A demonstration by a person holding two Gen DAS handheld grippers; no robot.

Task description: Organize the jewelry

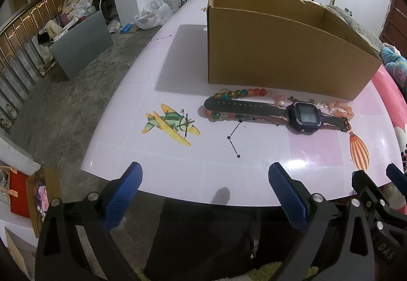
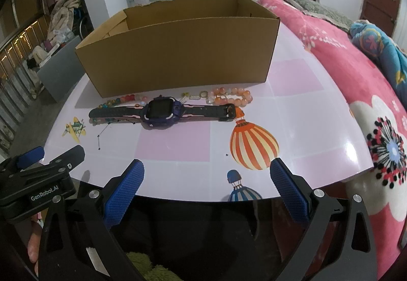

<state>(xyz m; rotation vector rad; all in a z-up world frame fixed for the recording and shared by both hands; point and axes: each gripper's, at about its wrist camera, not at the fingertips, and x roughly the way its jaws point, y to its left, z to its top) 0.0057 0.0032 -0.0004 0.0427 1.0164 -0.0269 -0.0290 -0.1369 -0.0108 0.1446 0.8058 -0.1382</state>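
- Smartwatch [image 1: 302, 114] lies flat on the desk [image 1: 254, 174], overlapping bead bracelets [image 1: 239, 94] before the cardboard box [image 1: 279, 52] at 12 o'clock.
- Left claw [image 1: 204, 194] and right claw [image 2: 207, 192] both released, empty.

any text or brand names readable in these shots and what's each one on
"GenRobot.AI": white lettering on the black body of the left gripper, seen from the right wrist view.
"DAS": partial letters on the black body of the right gripper, cut off at the frame edge.
Dark blue smartwatch: screen blank, no readable text.
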